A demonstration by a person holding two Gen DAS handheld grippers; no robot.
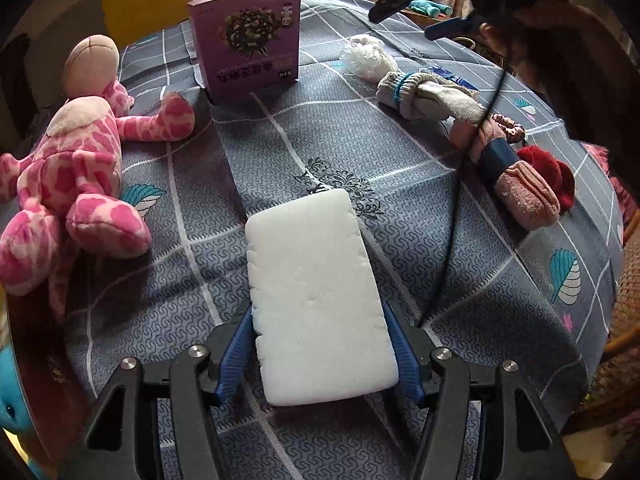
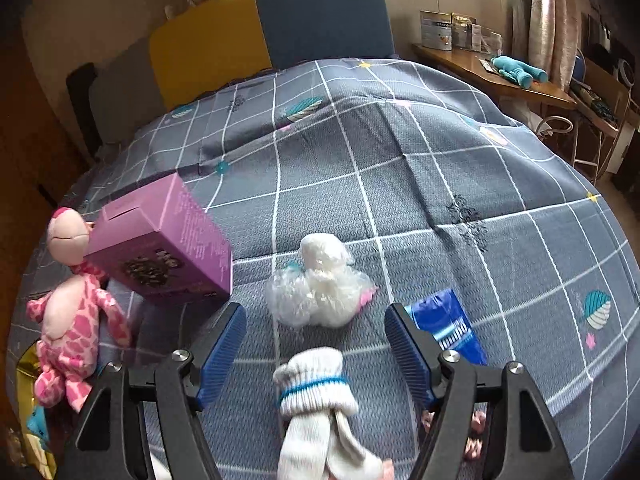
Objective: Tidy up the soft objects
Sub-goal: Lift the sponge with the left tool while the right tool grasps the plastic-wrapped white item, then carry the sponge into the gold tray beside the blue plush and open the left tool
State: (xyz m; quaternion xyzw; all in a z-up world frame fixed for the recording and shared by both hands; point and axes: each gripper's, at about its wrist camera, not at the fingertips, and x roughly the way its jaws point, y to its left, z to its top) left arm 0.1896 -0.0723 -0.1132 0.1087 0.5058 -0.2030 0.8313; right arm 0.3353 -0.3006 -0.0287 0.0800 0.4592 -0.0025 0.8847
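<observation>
My left gripper [image 1: 318,344] is shut on a white foam block [image 1: 316,292], its blue pads pressing both long sides, just above the grey patterned bedspread [image 1: 380,128]. A pink spotted plush giraffe [image 1: 76,168] lies at the left; it also shows in the right wrist view [image 2: 72,320]. My right gripper [image 2: 316,344] is open over a rolled white sock bundle [image 2: 320,392], which lies between the fingers. A white fluffy item in clear plastic [image 2: 320,288] lies just ahead of it. Pink and grey socks [image 1: 520,192] lie at the right.
A purple box [image 1: 248,40] stands upright on the bed; in the right wrist view it [image 2: 164,248] is next to the giraffe. A blue packet [image 2: 448,328] lies by the right finger. A wooden side table [image 2: 496,76] with tins stands beyond the bed.
</observation>
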